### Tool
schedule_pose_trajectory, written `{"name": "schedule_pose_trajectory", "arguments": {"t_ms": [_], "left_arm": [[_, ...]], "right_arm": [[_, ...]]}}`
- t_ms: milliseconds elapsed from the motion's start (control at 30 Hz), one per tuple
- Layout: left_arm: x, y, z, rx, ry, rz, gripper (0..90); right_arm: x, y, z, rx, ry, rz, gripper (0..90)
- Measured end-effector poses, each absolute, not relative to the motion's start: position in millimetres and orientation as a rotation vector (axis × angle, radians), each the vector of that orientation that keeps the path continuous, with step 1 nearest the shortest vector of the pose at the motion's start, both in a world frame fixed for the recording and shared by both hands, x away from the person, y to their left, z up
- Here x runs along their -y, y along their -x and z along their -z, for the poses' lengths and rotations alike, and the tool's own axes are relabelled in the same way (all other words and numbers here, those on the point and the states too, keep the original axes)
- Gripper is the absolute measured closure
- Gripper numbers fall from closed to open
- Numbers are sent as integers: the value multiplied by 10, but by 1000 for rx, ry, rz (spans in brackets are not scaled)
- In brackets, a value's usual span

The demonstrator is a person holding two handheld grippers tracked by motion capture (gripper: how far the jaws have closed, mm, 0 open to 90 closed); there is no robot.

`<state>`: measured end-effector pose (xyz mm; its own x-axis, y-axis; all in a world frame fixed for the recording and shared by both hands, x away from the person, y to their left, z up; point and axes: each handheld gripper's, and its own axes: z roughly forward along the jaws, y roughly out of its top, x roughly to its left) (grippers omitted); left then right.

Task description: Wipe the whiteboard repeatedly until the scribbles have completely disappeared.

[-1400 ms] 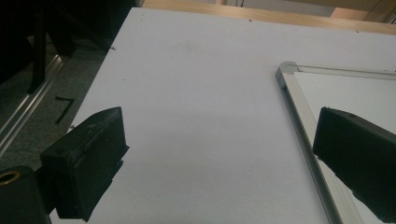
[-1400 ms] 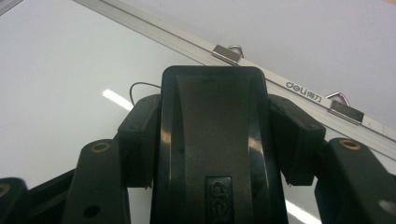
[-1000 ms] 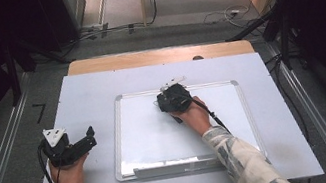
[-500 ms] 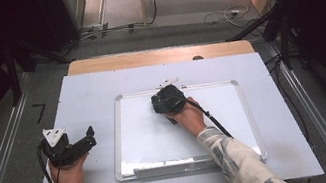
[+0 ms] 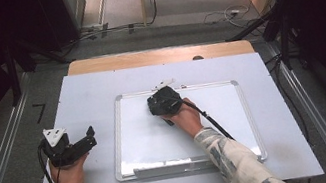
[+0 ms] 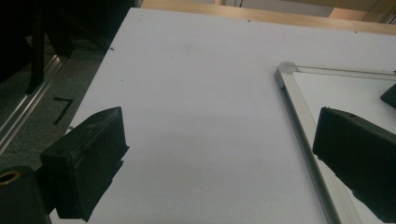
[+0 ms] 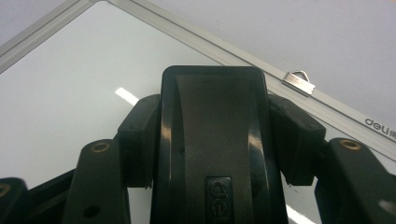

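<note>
On the whiteboard (image 5: 150, 144), near its far edge and left of the middle, my right gripper (image 5: 163, 102) holds a black board eraser (image 7: 212, 140) down against the white surface. In the right gripper view the jaws are clamped on the eraser's two long sides, and the eraser fills the gap between them, its rounded end pointing toward the board's aluminium frame. A small metal hanging clip (image 7: 299, 80) sits on that frame just beyond the eraser, and grey brand lettering shows at the frame's right end. The right hand (image 5: 187, 116) comes in over the lower part of the board, with the cable trailing back along the patterned sleeve (image 5: 235, 165).

My left gripper (image 5: 81, 144) is well apart from the board, over the bare pale-grey counter (image 5: 90, 94) to its left, held in the left hand (image 5: 69, 176). Its jaws stand wide apart with nothing between them; in the left gripper view I see plain counter between them, with the board's rounded near-left corner (image 6: 286, 70) just inside the right-hand jaw. The board itself lies flat on the counter, a pen tray (image 5: 174, 166) along its near edge.
</note>
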<state>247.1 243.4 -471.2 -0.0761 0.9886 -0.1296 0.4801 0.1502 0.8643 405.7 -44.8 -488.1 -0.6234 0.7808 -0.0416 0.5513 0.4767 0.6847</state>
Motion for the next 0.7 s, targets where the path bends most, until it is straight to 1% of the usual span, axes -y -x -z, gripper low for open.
{"name": "schedule_pose_trajectory", "arguments": {"t_ms": [367, 700], "left_arm": [[-2448, -2463, 4711, -1672, -1432, -846, 32], [-2456, -2454, 4715, -1675, -1428, -846, 32]], "right_arm": [[427, -4035, 4884, -2377, -1114, -914, 388], [534, -4080, 4872, -2365, -1134, -885, 388]]}}
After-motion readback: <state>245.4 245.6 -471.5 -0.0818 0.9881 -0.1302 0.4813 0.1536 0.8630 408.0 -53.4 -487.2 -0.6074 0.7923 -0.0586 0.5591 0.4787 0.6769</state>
